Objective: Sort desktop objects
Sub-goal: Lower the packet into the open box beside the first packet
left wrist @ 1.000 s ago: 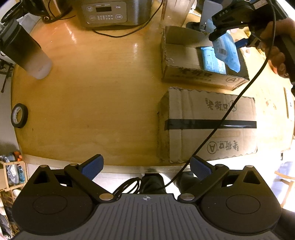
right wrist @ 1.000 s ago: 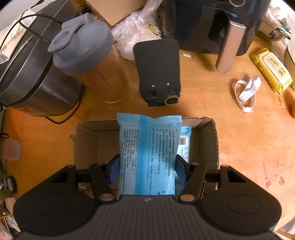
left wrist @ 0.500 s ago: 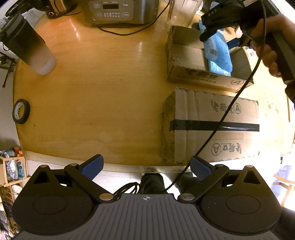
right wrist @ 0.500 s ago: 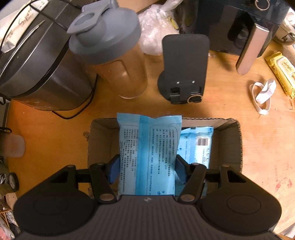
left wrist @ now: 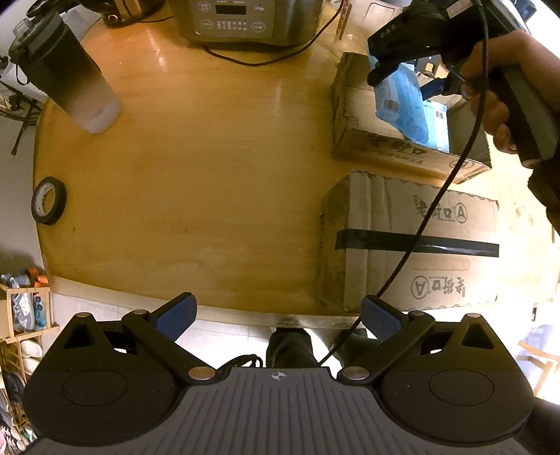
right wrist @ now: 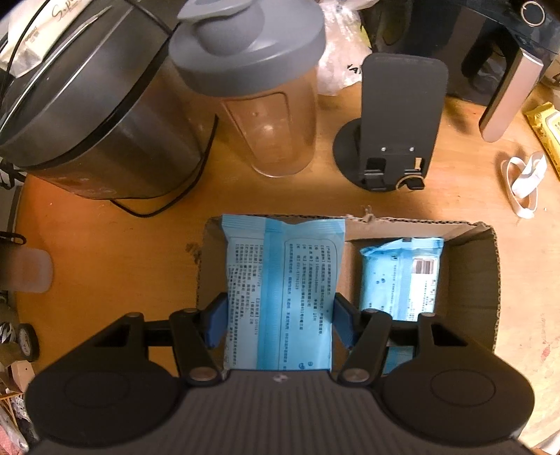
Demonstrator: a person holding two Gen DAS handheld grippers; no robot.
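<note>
**Blue pack held over the open box**

We log the table (left wrist: 217, 168) first: a rounded wooden top carrying everything else. On it, nearest the left gripper, sits a sealed box (left wrist: 413, 245) with a black tape strip across its top. Just beyond it, and touching or nearly so, lies the open box (right wrist: 486, 280), a shallow cardboard tray. At the far edge we note a cooker (left wrist: 252, 17) with a button panel, and beside it, seen from the right wrist, a clear shaker (right wrist: 259, 91) with a grey lid, then a dark phone stand (right wrist: 395, 122). A second, dark shaker (left wrist: 66, 73) stands well apart at the far left of the table. A tape roll (left wrist: 48, 200) lies flat near the left edge.

Right gripper (right wrist: 280, 322): fingers clamped on the sides of a blue pack (right wrist: 280, 297), printed back facing the camera. The pack hangs over the left part of the open box; whether it touches the box floor we cannot tell. A second pack (right wrist: 402, 276) lies flat in the right part of that box.

Left gripper (left wrist: 278, 316): fingers wide apart, holding nothing, at the near table edge.
</note>
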